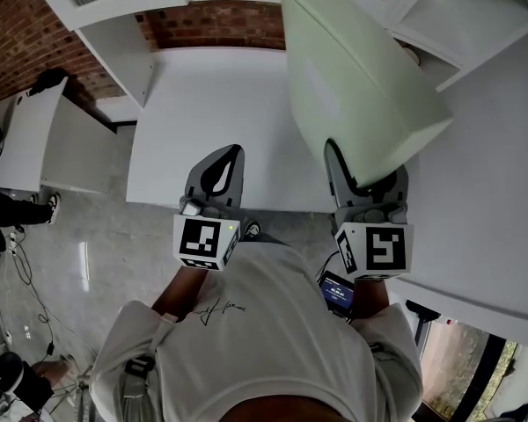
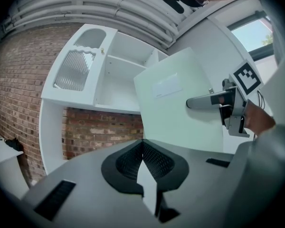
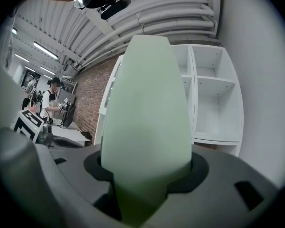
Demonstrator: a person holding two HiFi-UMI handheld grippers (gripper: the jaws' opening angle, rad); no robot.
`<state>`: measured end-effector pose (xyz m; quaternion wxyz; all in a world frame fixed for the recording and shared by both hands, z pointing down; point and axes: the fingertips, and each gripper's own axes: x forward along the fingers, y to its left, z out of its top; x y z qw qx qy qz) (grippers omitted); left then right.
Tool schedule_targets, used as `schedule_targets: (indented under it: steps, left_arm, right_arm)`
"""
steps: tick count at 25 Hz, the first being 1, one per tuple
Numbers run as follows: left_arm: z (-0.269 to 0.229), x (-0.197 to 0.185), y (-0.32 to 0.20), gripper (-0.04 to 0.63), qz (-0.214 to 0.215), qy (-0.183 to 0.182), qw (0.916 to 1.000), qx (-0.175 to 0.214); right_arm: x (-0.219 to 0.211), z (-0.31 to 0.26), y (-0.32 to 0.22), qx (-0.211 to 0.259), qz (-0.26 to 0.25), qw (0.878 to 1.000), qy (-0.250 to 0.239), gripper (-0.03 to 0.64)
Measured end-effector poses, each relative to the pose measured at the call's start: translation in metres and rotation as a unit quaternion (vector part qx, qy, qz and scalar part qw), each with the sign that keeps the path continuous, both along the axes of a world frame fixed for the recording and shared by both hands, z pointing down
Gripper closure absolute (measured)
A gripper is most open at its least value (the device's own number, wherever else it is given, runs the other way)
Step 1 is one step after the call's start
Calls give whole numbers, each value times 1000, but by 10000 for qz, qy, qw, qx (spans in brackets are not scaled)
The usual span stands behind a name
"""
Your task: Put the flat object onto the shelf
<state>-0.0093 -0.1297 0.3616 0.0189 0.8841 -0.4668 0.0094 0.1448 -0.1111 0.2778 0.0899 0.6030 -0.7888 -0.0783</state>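
My right gripper [image 3: 145, 175] is clenched on the lower edge of the flat object [image 3: 145, 113], a pale green panel. In the right gripper view its edge fills the gap between the jaws and it rises straight out along them. In the head view the right gripper [image 1: 365, 183] sits at lower right of centre. The panel [image 1: 361, 77] runs from there up toward the top of the frame, clear of the white table [image 1: 202, 121] below it.

My left gripper [image 2: 143, 148] has its jaws pressed together with nothing between them. It sits at lower left of centre in the head view [image 1: 222, 170], apart from the panel.

What matters for the next move is that the panel's long axis points away from me, toward the white shelf [image 3: 213, 99]. The shelf's open compartments show to the right of the panel in the right gripper view, and at the upper right corner of the head view. I judge the right hand will have to carry the panel forward and to the right, leading with the far edge.
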Motion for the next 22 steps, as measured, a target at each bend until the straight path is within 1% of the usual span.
schedule_targets:
  steps: [7, 10, 13, 17, 20, 22]
  left_arm:
    - [0, 4, 4, 583, 41, -14, 10000, 36]
    - [3, 5, 5, 583, 64, 25, 10000, -3]
    - [4, 7, 7, 582, 161, 146, 9998, -40]
    - [4, 11, 8, 583, 207, 152, 9997, -55]
    - [6, 15, 11, 583, 363, 188, 9991, -106]
    - [6, 18, 11, 583, 443, 197, 9987, -127]
  right_arm:
    - [8, -22, -5, 173, -69, 9995, 239, 337]
    - [10, -36, -8, 328, -100, 9987, 367, 337]
    - [9, -52, -11, 499, -175, 9972, 520, 337]
    - [12, -68, -16, 637, -213, 9953, 691, 337]
    - [14, -79, -21, 791, -170, 9929, 876, 337]
    - [15, -87, -23, 880, -192, 9919, 898, 337]
